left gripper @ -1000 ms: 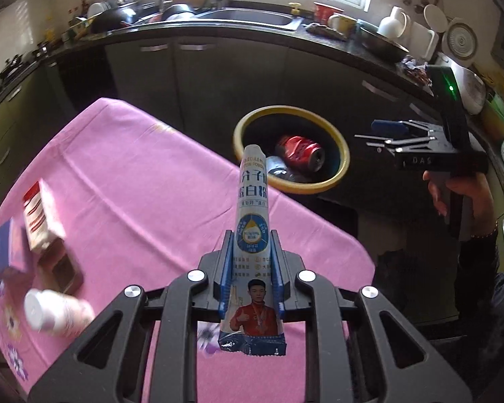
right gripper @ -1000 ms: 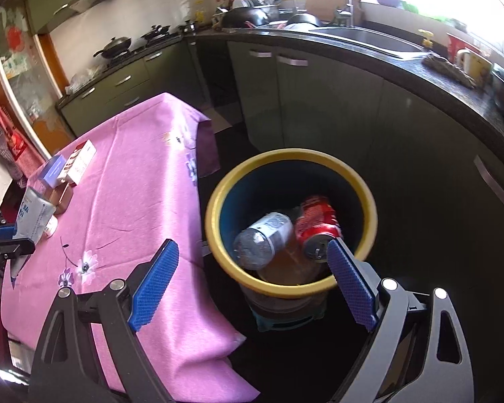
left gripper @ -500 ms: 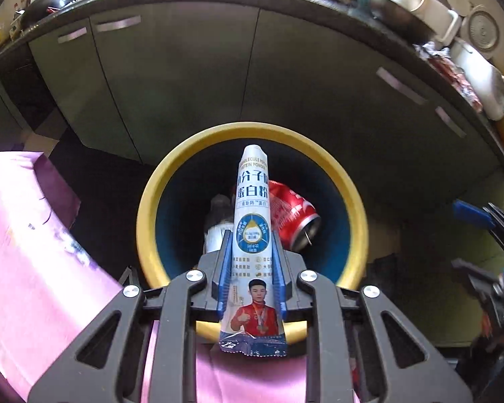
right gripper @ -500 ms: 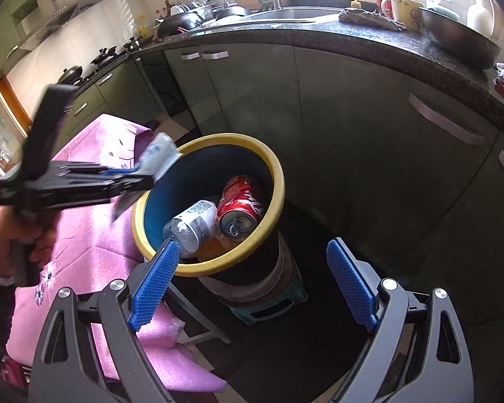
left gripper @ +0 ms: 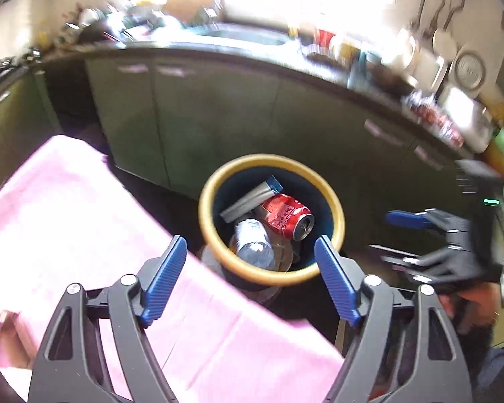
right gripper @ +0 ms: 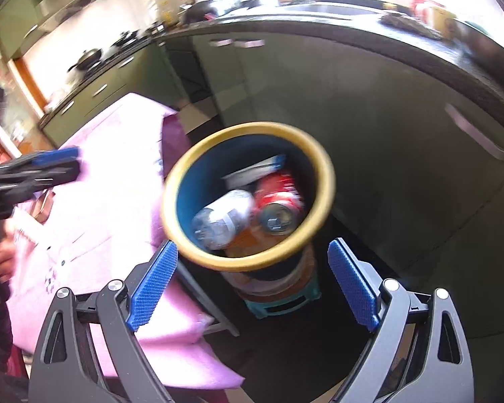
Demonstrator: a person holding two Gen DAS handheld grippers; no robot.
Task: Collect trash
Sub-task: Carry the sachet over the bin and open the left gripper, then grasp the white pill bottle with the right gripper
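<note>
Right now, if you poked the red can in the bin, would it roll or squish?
The red can lies on its side against a plastic bottle in the yellow-rimmed bin, so it would probably wobble more than roll. It looks round and undented, likely empty and light; a hard squeeze might crumple it. Its shiny skin could be slippery.

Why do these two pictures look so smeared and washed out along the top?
Left wrist view: motion blur smears the counter and the right gripper, while window glare bleaches the top; the bin stays fairly sharp. Right wrist view: the bin's rim streaks, glare whitens the window, and the fisheye lens bends the counter edge.
</note>
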